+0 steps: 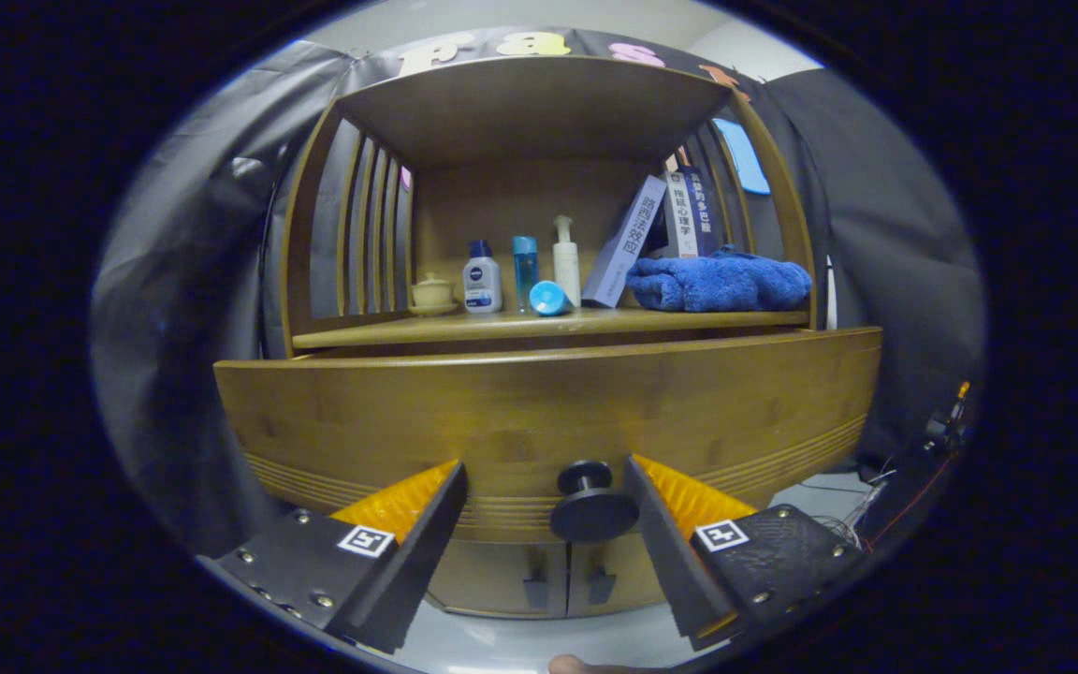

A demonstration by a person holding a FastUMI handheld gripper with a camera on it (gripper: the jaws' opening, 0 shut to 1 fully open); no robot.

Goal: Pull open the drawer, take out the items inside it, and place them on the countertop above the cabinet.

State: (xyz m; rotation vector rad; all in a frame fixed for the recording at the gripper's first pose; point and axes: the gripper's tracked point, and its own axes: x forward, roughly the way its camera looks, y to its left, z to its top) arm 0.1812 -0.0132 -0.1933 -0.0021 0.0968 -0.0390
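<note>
- Gripper [544,505] spread wide, nothing pinched. Both fingers [408,552] point at the wooden cabinet front.
- Drawer [539,421]: wide curved wood panel w/ grooved lines along its lower part, spans the whole cabinet width. Its top edge stands forward of the countertop edge; how far open, can't tell. Inside of the drawer not visible from this angle, so contents unknown.
- Drawer knob [592,504]: dark, round, on a short stem, sits between the fingers but nearer the right one, just beside its inner face. No contact visible w/ either finger.
- Below the drawer: two small cabinet doors w/ dark handles [565,585], side by side at the centre seam.
- Countertop [548,325] above the drawer, under an upper shelf board, slatted wood sides L and R.
- On countertop, L to R: small lidded cup on saucer [432,294]; white bottle w/ dark blue cap [482,277]; slim clear-blue bottle [525,270]; light blue round item [550,299] lying in front of it; white pump bottle [566,261].
- Further R: books [656,229] leaning at a tilt; folded blue towel [720,283] lying in front of them, against the R side slats.
- Cables and small electronics [941,435] on the floor to the R of the cabinet.
- A fingertip [569,666] of the person shows beneath the gripper.
</note>
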